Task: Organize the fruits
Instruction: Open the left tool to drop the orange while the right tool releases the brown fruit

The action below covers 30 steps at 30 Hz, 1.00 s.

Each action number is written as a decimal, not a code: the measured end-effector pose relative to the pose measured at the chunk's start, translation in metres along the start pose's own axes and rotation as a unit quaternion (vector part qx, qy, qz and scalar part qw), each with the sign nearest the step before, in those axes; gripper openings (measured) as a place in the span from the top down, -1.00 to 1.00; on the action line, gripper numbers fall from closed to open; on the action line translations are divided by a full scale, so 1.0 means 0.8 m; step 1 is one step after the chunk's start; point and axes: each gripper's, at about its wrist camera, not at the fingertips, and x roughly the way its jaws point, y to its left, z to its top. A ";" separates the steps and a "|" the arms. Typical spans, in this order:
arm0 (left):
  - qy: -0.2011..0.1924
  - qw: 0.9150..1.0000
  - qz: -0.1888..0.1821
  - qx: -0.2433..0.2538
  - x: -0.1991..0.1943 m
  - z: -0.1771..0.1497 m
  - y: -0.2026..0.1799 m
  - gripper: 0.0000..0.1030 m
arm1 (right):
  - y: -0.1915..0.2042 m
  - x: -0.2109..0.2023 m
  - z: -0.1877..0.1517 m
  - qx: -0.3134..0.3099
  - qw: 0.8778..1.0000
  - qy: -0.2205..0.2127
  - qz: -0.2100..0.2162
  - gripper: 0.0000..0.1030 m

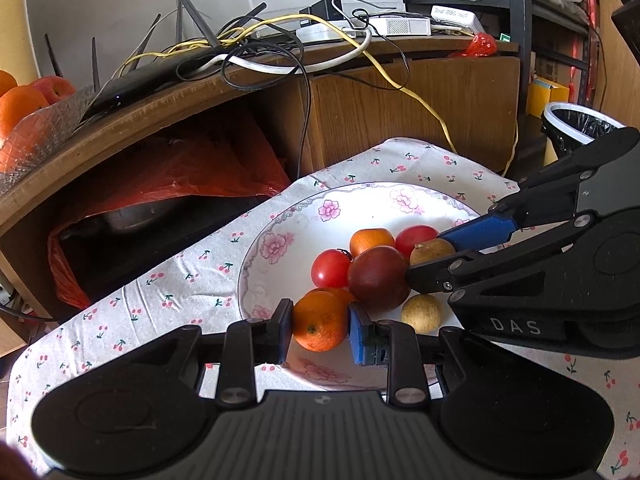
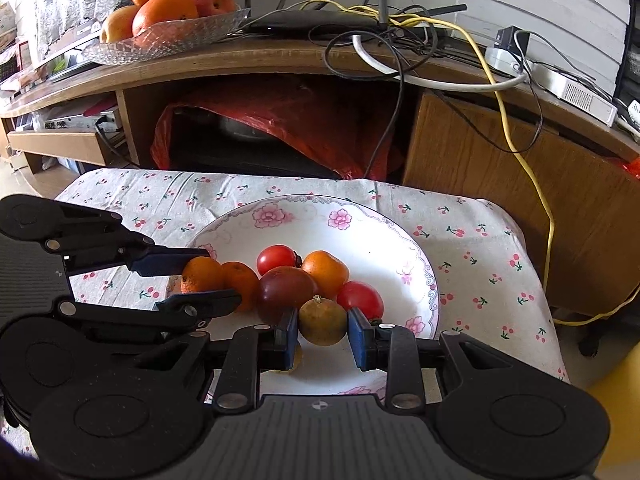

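A white floral plate [image 1: 304, 220] [image 2: 376, 236] on a cherry-print cloth holds several fruits. My left gripper [image 1: 320, 330] [image 2: 196, 280] is shut on a small orange mandarin [image 1: 320, 322] [image 2: 200, 274] at the plate's near-left rim. My right gripper [image 2: 323, 326] [image 1: 432, 252] is shut on a brownish-green round fruit [image 2: 323, 320] [image 1: 430, 250]. Between them lie a dark red plum [image 1: 378, 278] [image 2: 286, 290], two red tomatoes [image 1: 330, 268] [image 2: 360, 300], more mandarins [image 1: 371, 240] [image 2: 326, 272] and a second tan fruit [image 1: 422, 314].
A wooden cabinet [image 2: 500, 160] stands behind the table with tangled cables [image 2: 400, 40], a router and a glass bowl of oranges and apples [image 2: 168, 36] [image 1: 36, 120]. A red bag [image 2: 280, 128] fills its open shelf. A lined bin [image 1: 576, 128] stands at right.
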 end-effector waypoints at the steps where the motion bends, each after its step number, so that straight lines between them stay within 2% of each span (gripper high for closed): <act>1: -0.002 1.000 0.000 0.001 0.000 -0.001 0.000 0.29 | 0.000 0.001 0.000 0.000 1.000 0.000 -0.001 0.50; 11: 0.006 1.000 -0.011 0.010 -0.003 -0.005 -0.005 0.21 | 0.001 -0.001 -0.002 -0.006 1.000 -0.003 -0.001 0.50; 17: 0.002 1.000 -0.013 0.017 -0.011 -0.004 -0.011 0.17 | 0.002 -0.005 -0.002 -0.004 1.000 -0.007 0.002 0.39; 30: 0.003 1.000 0.010 0.007 -0.032 -0.001 -0.008 0.13 | -0.014 -0.022 -0.001 0.019 0.999 -0.018 -0.025 0.38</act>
